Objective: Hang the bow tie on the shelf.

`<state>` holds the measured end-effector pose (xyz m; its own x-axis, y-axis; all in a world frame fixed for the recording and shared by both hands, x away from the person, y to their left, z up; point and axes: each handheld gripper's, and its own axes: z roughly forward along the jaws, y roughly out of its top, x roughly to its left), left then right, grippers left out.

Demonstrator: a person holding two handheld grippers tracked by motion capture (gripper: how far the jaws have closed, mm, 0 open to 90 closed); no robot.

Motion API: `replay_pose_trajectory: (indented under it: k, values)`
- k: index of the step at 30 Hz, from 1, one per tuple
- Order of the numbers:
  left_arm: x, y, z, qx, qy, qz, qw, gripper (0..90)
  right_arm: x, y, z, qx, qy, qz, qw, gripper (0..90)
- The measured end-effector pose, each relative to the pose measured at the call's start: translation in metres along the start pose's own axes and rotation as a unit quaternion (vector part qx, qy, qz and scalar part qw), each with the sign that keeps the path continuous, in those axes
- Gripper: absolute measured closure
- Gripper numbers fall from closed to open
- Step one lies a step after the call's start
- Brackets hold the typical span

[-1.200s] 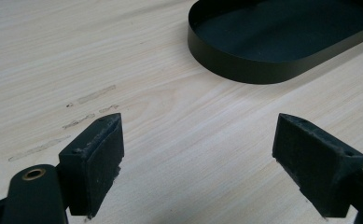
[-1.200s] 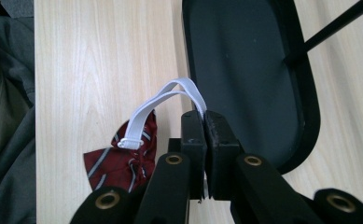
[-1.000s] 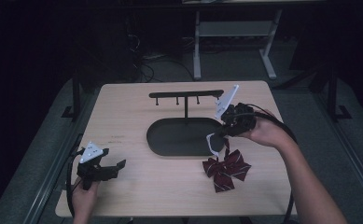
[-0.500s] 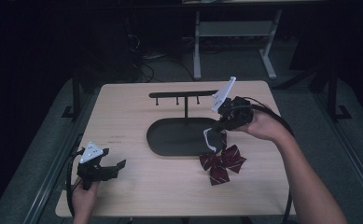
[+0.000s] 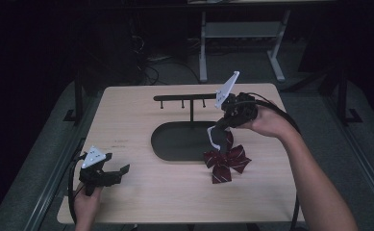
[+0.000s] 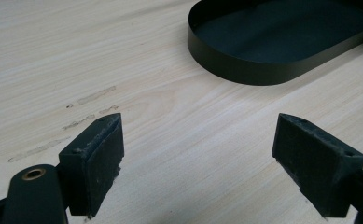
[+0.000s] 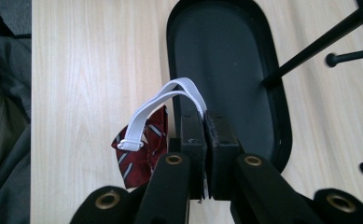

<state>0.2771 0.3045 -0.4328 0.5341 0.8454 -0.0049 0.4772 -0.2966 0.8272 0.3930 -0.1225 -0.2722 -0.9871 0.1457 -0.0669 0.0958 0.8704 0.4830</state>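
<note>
High view: on the pale wooden surface, the black oval tray of a hook stand lies beside the dark red striped bow tie, which hangs just below the right hand-held gripper, its jaws clamped on the bow's white elastic strap. Since a second ago, bow and gripper have shifted up toward the tray. The left hand-held gripper gapes empty. From the right gripper view, the bow is half hidden behind the jaws
</note>
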Motion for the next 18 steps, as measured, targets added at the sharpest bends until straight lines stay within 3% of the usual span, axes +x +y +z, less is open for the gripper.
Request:
replay_pose_trajectory:
  k: [7, 18]
  values:
    - [0.001, 0.0, 0.001, -0.001, 0.002, -0.004, 1.0, 16.3, -0.012, 0.001, 0.001, 0.002, 0.005, 0.011, 0.9999, 86.7]
    - [0.001, 0.0, 0.002, -0.002, 0.002, -0.007, 1.0, 16.3, -0.021, 0.013, 0.001, 0.004, 0.006, 0.008, 0.9999, 86.7]
